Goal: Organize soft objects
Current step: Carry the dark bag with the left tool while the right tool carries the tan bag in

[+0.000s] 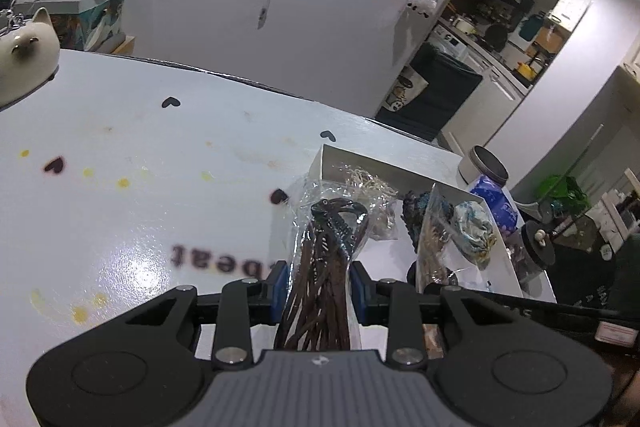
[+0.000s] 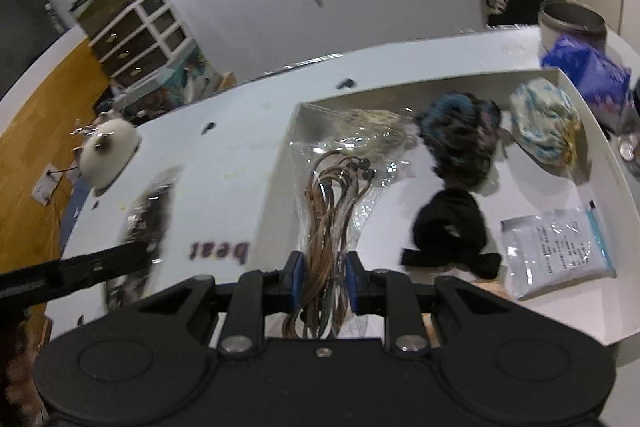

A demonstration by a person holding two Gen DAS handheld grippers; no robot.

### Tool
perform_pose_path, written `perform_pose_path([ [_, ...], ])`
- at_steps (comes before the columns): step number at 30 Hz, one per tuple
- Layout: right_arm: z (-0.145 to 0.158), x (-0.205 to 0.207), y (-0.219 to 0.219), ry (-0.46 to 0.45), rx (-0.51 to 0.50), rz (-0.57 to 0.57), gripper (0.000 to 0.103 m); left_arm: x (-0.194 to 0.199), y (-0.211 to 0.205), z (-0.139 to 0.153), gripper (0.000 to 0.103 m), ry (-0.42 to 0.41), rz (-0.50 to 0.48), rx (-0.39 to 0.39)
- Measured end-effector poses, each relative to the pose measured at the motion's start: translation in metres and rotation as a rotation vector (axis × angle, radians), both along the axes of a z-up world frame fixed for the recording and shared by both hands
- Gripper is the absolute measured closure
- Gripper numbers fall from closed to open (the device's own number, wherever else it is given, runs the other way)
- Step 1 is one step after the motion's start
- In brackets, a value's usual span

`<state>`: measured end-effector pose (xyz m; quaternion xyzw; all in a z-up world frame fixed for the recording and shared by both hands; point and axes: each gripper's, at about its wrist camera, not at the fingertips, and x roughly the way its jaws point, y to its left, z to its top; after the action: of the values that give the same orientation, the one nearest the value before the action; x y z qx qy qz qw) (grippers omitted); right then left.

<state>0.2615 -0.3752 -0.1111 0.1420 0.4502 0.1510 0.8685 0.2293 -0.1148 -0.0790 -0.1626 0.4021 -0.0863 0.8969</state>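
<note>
Now we see the white table (image 2: 240, 163) bearing a white tray (image 2: 600, 147) at two o'clock; our left claw (image 1: 319, 287) and right claw (image 2: 322, 281) each grasp a clear bag of brown cords (image 2: 332, 195) over the tray's near corner.

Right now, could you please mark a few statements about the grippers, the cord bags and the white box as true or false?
1. The left gripper is shut on a clear bag of dark brown cords. True.
2. The right gripper is open with nothing between its fingers. False: it is shut on a bag of light brown cords.
3. The black scrunchie lies in the white box. True.
4. The cat-shaped dish sits inside the box. False: it is on the table, apart.
</note>
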Motion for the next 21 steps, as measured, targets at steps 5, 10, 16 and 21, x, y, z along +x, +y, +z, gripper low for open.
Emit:
perform_pose_path([
  [5, -0.023, 0.021, 0.001, 0.055, 0.034, 0.069, 0.080, -0.004, -0.006, -0.002, 0.069, 0.017, 0.059, 0.011],
  [10, -0.051, 0.035, 0.012, 0.136, 0.051, 0.140, 0.080, -0.006, -0.009, -0.005, 0.069, 0.040, 0.113, 0.013],
  [16, -0.058, 0.033, -0.002, 0.139, -0.021, 0.075, 0.080, 0.008, -0.022, -0.010, 0.069, 0.056, 0.112, -0.039],
  [21, -0.056, 0.035, -0.029, 0.136, -0.014, 0.024, 0.079, 0.030, -0.049, -0.017, 0.069, 0.062, 0.048, -0.081],
])
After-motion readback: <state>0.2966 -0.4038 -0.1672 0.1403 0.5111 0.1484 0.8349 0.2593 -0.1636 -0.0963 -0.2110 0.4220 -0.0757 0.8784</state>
